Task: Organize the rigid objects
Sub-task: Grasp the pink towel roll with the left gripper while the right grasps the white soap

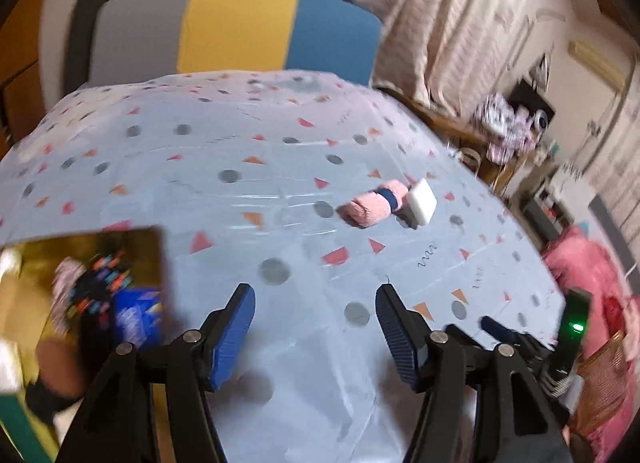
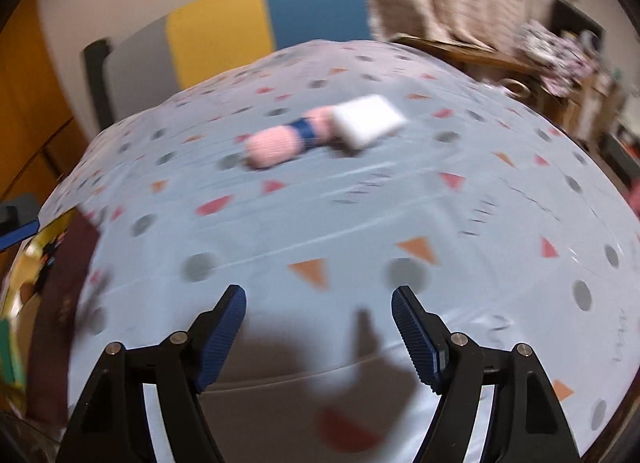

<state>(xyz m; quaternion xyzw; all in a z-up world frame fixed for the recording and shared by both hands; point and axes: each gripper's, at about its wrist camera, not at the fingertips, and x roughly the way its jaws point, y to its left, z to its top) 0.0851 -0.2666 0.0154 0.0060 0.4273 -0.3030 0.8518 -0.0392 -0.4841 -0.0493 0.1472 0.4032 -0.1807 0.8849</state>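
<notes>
A broad table [image 2: 360, 223] fills both views, covered by a pale blue cloth printed with grey dots and pink and orange triangles; take this table as your landmark. Beyond its far edge stands a chair back [image 1: 240, 35] in grey, yellow and blue panels, with curtains behind. At the table's near left corner, the left wrist view shows a gold-coloured box [image 1: 80, 303] already holding blurred items, one blue and one dark with coloured flecks; the right wrist view catches only a sliver of it. Toward the table's far middle lie the two loose things: a pink rolled bundle [image 2: 280, 145] bound by a dark blue band, and a white rectangular block [image 2: 368, 121] touching its right end and seemingly tipped up against it. The block looks light and stiff with rounded edges, probably smooth, so pinch it across its short sides; the bundle looks soft and would squash, so the banded middle seems the firmest hold. Your left gripper [image 1: 316, 303] hangs over the table's near edge, jaws spread, nothing between them. Your right gripper [image 2: 318, 303] likewise stands released and empty. Only the left view shows the other gripper's body with a green light [image 1: 576, 329] at the table's right edge; only the right view shows the block's broad top face.
</notes>
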